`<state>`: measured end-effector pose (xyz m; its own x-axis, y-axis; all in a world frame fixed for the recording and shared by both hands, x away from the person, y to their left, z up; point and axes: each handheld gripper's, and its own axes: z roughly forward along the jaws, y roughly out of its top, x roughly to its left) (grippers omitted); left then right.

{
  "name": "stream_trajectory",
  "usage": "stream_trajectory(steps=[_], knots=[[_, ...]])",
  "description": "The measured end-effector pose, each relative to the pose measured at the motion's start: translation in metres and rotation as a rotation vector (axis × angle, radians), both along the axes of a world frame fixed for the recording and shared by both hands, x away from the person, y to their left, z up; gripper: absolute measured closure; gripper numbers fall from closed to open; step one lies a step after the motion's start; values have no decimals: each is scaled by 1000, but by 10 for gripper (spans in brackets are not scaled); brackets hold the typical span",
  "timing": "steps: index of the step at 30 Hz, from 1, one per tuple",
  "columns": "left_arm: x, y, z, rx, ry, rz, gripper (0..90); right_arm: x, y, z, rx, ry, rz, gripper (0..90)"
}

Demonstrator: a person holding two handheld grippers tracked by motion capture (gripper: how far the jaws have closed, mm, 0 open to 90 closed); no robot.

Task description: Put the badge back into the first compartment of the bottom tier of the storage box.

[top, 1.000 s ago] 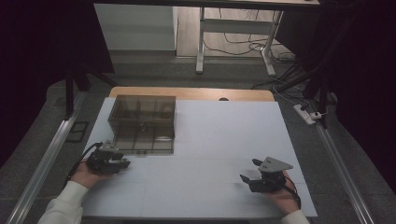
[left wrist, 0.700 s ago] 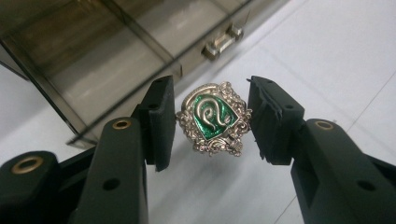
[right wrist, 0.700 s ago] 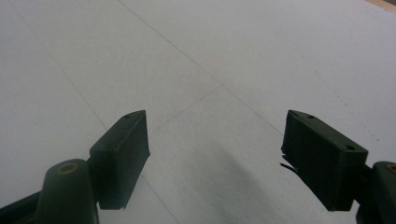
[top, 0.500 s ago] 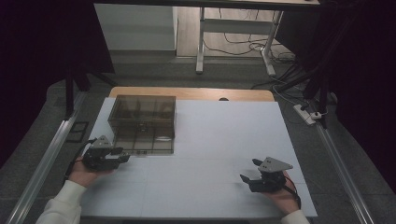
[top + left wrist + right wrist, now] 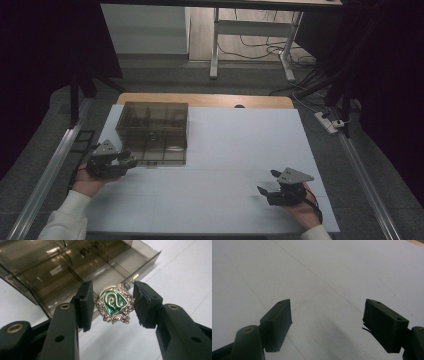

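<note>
A silver ornate badge with a green enamel centre and a silver snake sits between the two black pads of my left gripper, which is shut on it and holds it off the table. Just beyond it lies a smoky transparent compartment box. From above, the left gripper hangs at the near left corner of the box. My right gripper rests at the near right of the white table. Its jaws stand wide apart with nothing between them.
The box's lid lies open toward the near side, with several empty compartments showing. A wooden table edge runs behind the white sheet. Metal rails flank both sides, and a desk frame and cables stand on the floor beyond.
My left gripper has risen a little with the badge and drifted toward the box's near left corner. The right gripper has stayed put.
</note>
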<state>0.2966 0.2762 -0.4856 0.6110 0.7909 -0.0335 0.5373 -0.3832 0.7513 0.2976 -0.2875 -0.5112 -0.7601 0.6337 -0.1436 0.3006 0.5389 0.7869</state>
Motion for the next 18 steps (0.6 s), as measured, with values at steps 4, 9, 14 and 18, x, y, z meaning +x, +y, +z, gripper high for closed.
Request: stream_trajectory(steps=[4, 9, 14, 18], knots=[[4, 2, 4, -8, -7, 12, 521, 0, 1, -1, -7, 3, 1, 227], [12, 3, 10, -10, -15, 33, 521, 0, 1, -1, -8, 7, -1, 226], [16, 4, 12, -5, -20, 50, 521, 0, 2, -1, -10, 7, 1, 226], [21, 5, 8, 7, -11, 69, 521, 1, 1, -2, -10, 9, 2, 226]])
